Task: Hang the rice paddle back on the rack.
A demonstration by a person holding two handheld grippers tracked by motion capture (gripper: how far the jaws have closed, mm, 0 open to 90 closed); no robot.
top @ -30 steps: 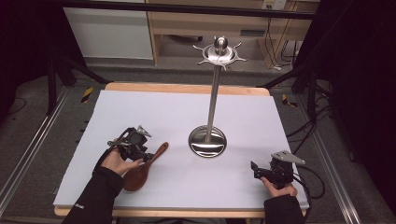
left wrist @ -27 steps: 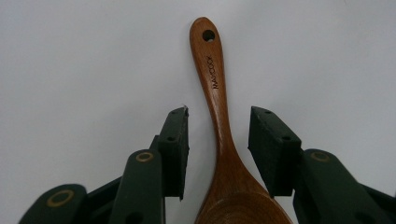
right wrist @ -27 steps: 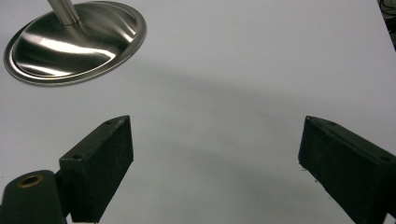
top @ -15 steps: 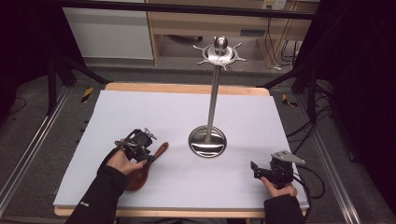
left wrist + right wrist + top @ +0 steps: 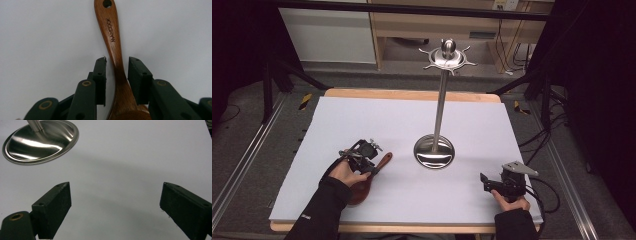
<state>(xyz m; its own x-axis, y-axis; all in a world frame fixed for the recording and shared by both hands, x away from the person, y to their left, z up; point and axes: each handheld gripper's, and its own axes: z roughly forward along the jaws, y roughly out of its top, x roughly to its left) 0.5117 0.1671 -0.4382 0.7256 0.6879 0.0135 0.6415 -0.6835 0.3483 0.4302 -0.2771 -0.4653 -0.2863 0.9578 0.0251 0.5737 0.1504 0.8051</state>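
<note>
Wooden and dark brown, the spoon (image 5: 371,176) lay flat on the white counter (image 5: 362,120) at the near left, its handle pointing far and right toward the steel stand (image 5: 435,150). The left hand-held gripper (image 5: 373,166) straddled the spoon's neck (image 5: 119,72), where handle widens into bowl; its jaws had just been closing and stood narrow, a thin gap showing on each side of the wood, the pads not yet pressing. The right hand-held gripper (image 5: 484,181) rested at the near right, well apart from the spoon, its jaws wide with bare counter between them, the stand's round base (image 5: 40,141) beyond.
</note>
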